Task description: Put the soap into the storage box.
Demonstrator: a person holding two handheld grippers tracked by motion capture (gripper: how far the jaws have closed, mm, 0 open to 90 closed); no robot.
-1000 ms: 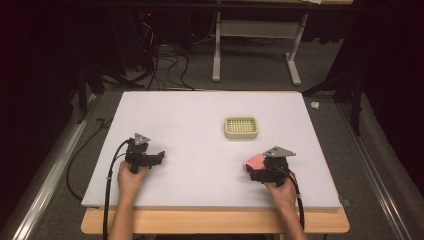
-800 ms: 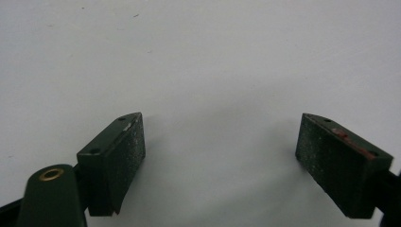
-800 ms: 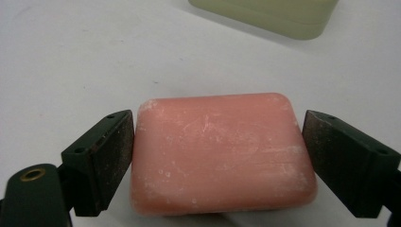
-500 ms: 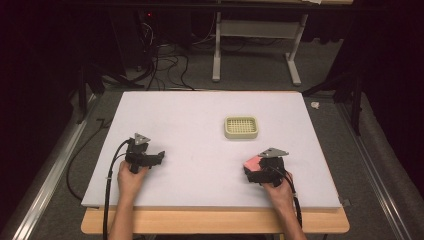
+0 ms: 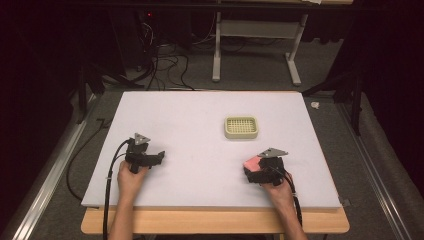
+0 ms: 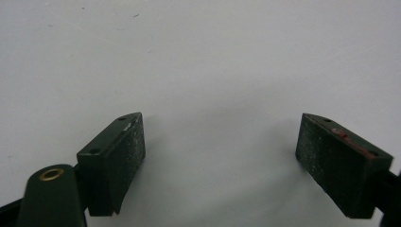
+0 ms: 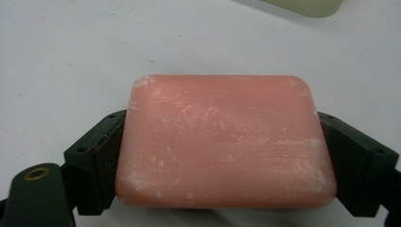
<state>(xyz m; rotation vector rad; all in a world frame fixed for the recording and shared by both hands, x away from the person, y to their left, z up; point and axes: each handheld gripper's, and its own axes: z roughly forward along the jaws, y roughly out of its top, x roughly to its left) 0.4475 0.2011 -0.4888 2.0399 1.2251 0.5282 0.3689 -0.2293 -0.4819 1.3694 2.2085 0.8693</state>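
Soap bar (image 7: 224, 142): pink, rectangular with rounded corners, surface scuffed with whitish marks; seen in the high view as a pink block (image 5: 251, 163) near the front right corner of the table, well short of the front edge.
Right gripper (image 7: 222, 156): clenched on the soap bar, one black jaw pressed against each short side; in the high view it sits at (image 5: 260, 172), held by the person's right hand (image 5: 277, 190).
Soap bar contact with table: cannot tell whether it rests on the surface or is held just above it.
Left gripper (image 6: 220, 151): released, jaws set wide apart with bare table surface between them; nothing held. In the high view it lies at (image 5: 150, 161) toward the front left of the table, gripped by the left hand (image 5: 131, 177).
Left pads (image 6: 127, 146): dark, speckled with pale residue.
Soap dish (image 5: 241, 126): cream, rectangular, with a gridded top, standing right of the table's centre, farther back than both grippers, apart from the soap bar; its near edge shows at the top of the right gripper view (image 7: 307, 5).
Table (image 5: 200, 115): white top on a wooden base; cables trail from each gripper over the front edge.
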